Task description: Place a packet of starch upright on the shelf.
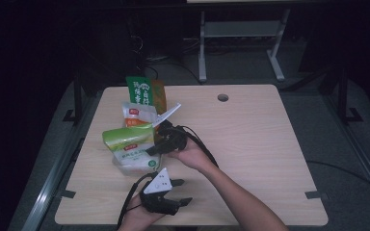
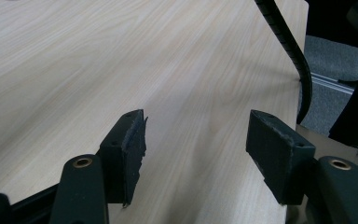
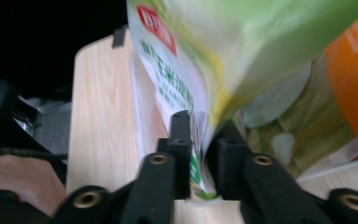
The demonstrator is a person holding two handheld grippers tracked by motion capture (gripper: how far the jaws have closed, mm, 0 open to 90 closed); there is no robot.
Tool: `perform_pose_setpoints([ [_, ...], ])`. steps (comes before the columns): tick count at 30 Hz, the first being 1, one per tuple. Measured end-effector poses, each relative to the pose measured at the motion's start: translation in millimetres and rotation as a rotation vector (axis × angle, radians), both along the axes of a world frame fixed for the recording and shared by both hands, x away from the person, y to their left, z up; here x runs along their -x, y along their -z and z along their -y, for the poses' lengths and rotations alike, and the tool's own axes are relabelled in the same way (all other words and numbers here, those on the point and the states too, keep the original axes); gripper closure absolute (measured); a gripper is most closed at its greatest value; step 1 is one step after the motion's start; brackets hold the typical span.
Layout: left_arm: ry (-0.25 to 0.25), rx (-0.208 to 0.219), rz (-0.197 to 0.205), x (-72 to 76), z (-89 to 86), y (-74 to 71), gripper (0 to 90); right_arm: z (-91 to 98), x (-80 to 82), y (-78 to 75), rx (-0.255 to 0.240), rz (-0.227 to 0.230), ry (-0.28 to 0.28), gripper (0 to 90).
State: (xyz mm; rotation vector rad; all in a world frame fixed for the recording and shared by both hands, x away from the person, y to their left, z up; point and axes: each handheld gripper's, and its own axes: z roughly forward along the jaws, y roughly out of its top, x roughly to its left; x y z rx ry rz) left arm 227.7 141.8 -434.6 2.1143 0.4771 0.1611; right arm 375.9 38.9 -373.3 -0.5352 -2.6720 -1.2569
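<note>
The snack bags are bunched at the far left of the table (image 1: 250,144), probably so they can be taken one at a time from a single heap. Using the light green bag (image 1: 127,137) as the landmark: a white and orange packet (image 1: 137,115) leans just behind it, a dark green bag (image 1: 139,90) with an orange one touching its right side stands farther back again, and the front half of the table lies bare.

The light green bag is tipped up on its lower edge rather than lying flat, and I judge that is because the right gripper (image 1: 155,147) has it by that edge, which makes a thin, easy seam to pinch. In the right gripper view the bag (image 3: 242,51) rises between the two black jaws, its white printed edge sitting in the narrow gap. The jaws are close together and the pads look to be against the film, though the blur there leaves how hard they press unclear.

The left gripper (image 1: 180,191) rests low near the front edge of the table, well apart from the green bag, likely parked out of the way. Its jaws stand wide in the left gripper view, with bare wood between them and nothing held.
</note>
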Motion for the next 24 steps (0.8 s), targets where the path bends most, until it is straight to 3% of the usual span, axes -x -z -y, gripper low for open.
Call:
perform_pose_setpoints([
  [3,-0.005,0.008,-0.003,-0.2,0.3,0.3,37.4,2.3,-0.6,-2.6,-0.023,0.002,0.006,78.0],
  [5,-0.003,0.004,0.0,-0.7,0.3,0.3,37.3,5.4,-1.2,-3.3,-0.026,-0.018,0.01,86.7],
  [9,-0.007,0.002,-0.005,-1.7,0.7,0.4,37.2,4.2,0.6,-2.9,-0.026,-0.002,0.008,88.1],
  [13,-0.011,-0.003,-0.002,-3.1,0.9,0.3,36.7,6.9,0.3,-4.0,-0.029,0.005,-0.007,78.8],
  [15,-0.014,0.0,0.0,-3.9,0.9,0.2,36.3,12.2,0.1,-6.3,-0.054,-0.007,0.0,73.4],
  [16,-0.015,-0.004,0.004,-4.3,0.8,-0.1,36.0,19.4,0.1,-9.0,-0.075,-0.001,0.014,66.5],
  [24,-0.019,-0.014,0.004,-5.3,0.2,-0.2,33.5,48.5,0.6,-13.0,-0.086,0.018,0.048,53.6],
])
